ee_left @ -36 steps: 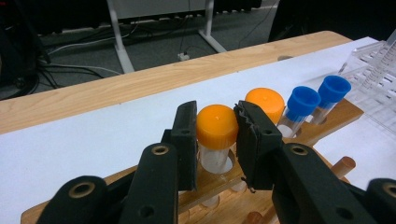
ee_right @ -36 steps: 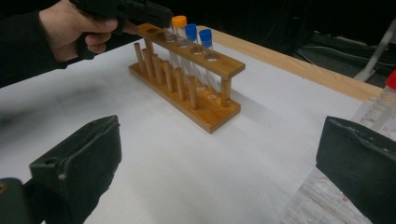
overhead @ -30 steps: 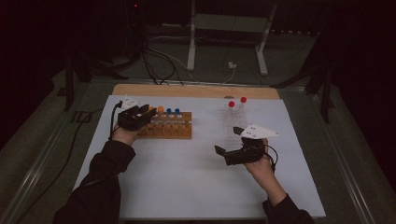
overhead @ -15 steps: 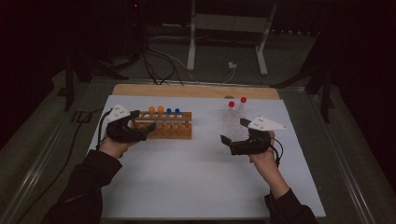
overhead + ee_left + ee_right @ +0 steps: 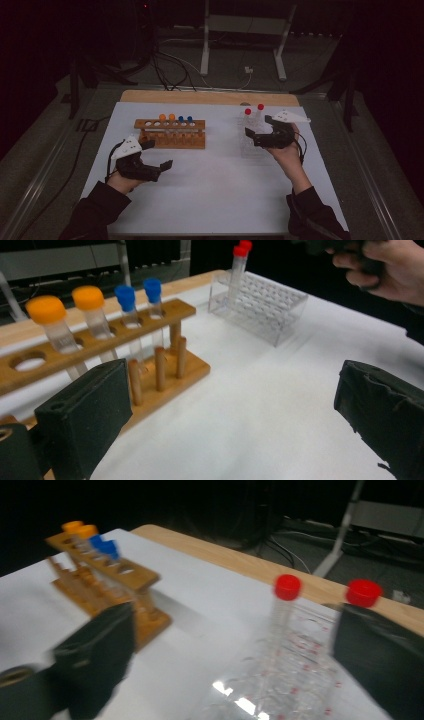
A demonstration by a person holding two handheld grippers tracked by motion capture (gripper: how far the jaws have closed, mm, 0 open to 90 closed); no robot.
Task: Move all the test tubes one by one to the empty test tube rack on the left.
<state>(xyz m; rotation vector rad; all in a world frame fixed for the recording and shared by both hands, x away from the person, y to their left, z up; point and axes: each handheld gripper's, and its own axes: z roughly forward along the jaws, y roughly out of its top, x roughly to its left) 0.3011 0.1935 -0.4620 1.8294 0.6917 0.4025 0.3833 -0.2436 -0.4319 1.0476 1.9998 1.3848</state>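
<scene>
A wooden tube rack [image 5: 170,136] stands left of centre with two orange-capped tubes [image 5: 166,118] and two blue-capped tubes [image 5: 185,120]. A clear plastic rack [image 5: 251,145] at right holds two red-capped tubes [image 5: 253,110]. My left gripper [image 5: 158,155] is open and empty, just in front of the wooden rack's left end. The left gripper view shows the wooden rack [image 5: 100,327] beside its left jaw and the clear rack [image 5: 260,302] farther off. My right gripper [image 5: 258,128] hangs open over the clear rack. One red-capped tube [image 5: 286,595] stands between its jaws; the other [image 5: 363,593] is by the right jaw.
A white sheet [image 5: 215,180] covers the table, with a strip of bare wood [image 5: 210,97] along the far edge. Cables and a metal stand [image 5: 240,30] lie on the dark floor beyond. The other hand [image 5: 385,270] appears at the top right of the left gripper view.
My left gripper has drawn back from the wooden rack toward the front left. My right gripper has moved away from me, up to the clear rack and its red-capped tubes.
</scene>
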